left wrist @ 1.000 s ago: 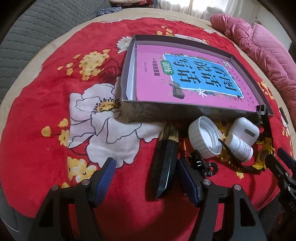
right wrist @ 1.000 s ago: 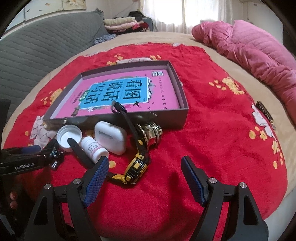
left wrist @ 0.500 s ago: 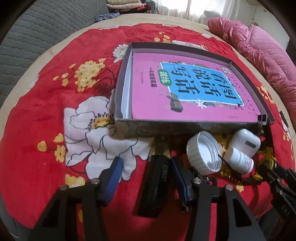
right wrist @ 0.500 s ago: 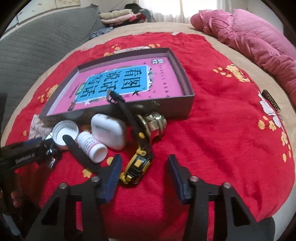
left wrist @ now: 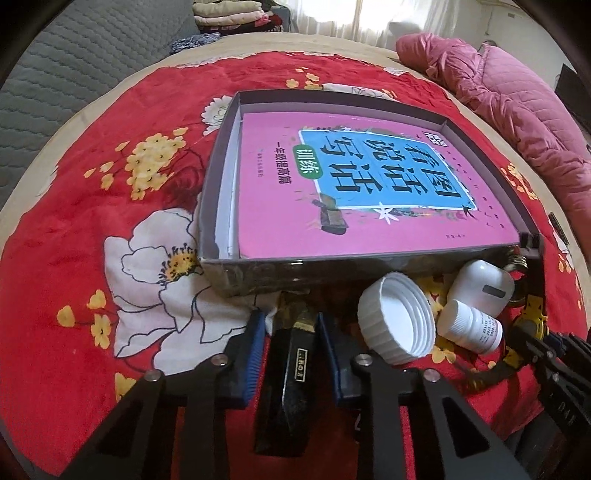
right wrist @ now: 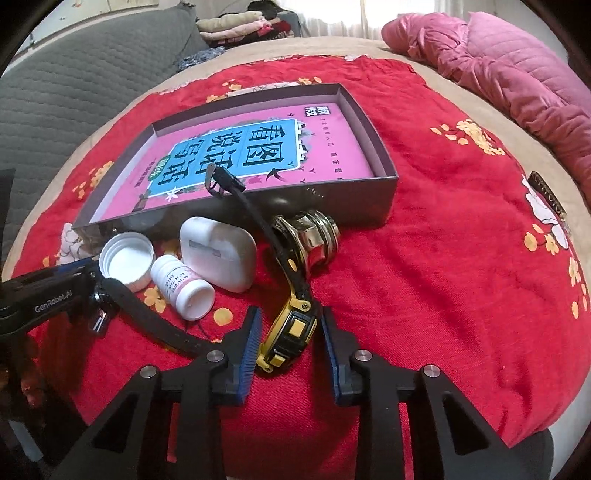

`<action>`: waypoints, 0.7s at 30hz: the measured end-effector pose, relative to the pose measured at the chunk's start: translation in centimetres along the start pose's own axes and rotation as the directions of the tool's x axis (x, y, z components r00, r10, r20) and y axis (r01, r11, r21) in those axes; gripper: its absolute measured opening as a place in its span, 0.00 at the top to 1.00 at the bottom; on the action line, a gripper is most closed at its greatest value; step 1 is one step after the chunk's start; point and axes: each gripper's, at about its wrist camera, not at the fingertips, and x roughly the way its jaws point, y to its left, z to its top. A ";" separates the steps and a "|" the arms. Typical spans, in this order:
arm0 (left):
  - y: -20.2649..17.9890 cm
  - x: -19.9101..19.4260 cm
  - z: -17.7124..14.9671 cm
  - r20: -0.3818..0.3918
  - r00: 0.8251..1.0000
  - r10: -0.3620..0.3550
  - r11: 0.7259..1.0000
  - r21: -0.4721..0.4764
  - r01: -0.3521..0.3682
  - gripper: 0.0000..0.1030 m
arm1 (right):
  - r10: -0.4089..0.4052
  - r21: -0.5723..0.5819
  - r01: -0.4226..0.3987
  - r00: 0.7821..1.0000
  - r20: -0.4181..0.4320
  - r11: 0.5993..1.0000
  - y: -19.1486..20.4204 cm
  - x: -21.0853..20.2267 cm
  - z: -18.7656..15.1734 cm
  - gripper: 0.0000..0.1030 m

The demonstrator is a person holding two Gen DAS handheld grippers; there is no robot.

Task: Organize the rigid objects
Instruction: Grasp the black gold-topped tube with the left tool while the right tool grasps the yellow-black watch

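Observation:
A dark shallow box (left wrist: pixel 258 280) (right wrist: pixel 384 184) holds a pink book (left wrist: pixel 369 177) (right wrist: pixel 258 147) on the red flowered blanket. In front of it lie a white cap (left wrist: pixel 397 317) (right wrist: pixel 127 256), a small white bottle (left wrist: pixel 471 326) (right wrist: pixel 183 290), a white earbud case (left wrist: pixel 480 288) (right wrist: pixel 218 253), a brass fitting (right wrist: pixel 314 236) and a yellow-black watch (right wrist: pixel 291 328). My left gripper (left wrist: pixel 291 343) is closed around a black bar (left wrist: pixel 288 384). My right gripper (right wrist: pixel 290 336) has its jaws close around the watch body.
A pink quilt (right wrist: pixel 517 74) lies at the far right. A grey quilted sofa back (right wrist: pixel 74 92) stands at the left. Folded clothes (right wrist: pixel 236 26) sit at the back. A small dark tag (right wrist: pixel 550 195) lies on the blanket to the right.
Both grippers moved forward and narrowed. The left one closed in on the black bar; the right one closed in around the watch.

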 end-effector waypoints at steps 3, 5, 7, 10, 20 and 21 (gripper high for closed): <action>0.0 -0.3 0.0 0.006 1.000 -0.012 1.000 0.008 0.012 0.76 | 0.003 -0.001 -0.003 1.000 0.017 1.000 0.0 -0.5 0.1 0.81; 0.1 -0.5 0.0 0.009 1.000 -0.020 1.000 0.006 0.020 0.77 | 0.006 0.001 -0.006 1.000 0.017 1.000 -0.1 -0.6 0.1 0.82; 0.2 -0.8 0.0 0.018 0.999 -0.029 1.000 0.005 0.029 0.77 | 0.013 0.012 -0.013 1.000 0.016 1.000 -0.3 -0.6 0.1 0.82; 0.3 -1.4 -0.1 0.031 0.999 -0.042 0.999 0.009 0.042 0.77 | 0.014 0.023 -0.015 1.000 0.027 1.000 -0.5 -0.9 0.2 0.83; 0.7 -3.3 -0.3 0.056 0.996 -0.071 0.997 -0.012 0.071 0.78 | 0.027 0.040 -0.030 0.997 0.074 0.999 -1.0 -2.5 0.5 0.84; 0.7 -3.5 -0.4 0.060 0.996 -0.071 0.997 -0.014 0.072 0.78 | 0.028 0.042 -0.032 0.997 0.078 0.999 -1.0 -2.6 0.5 0.84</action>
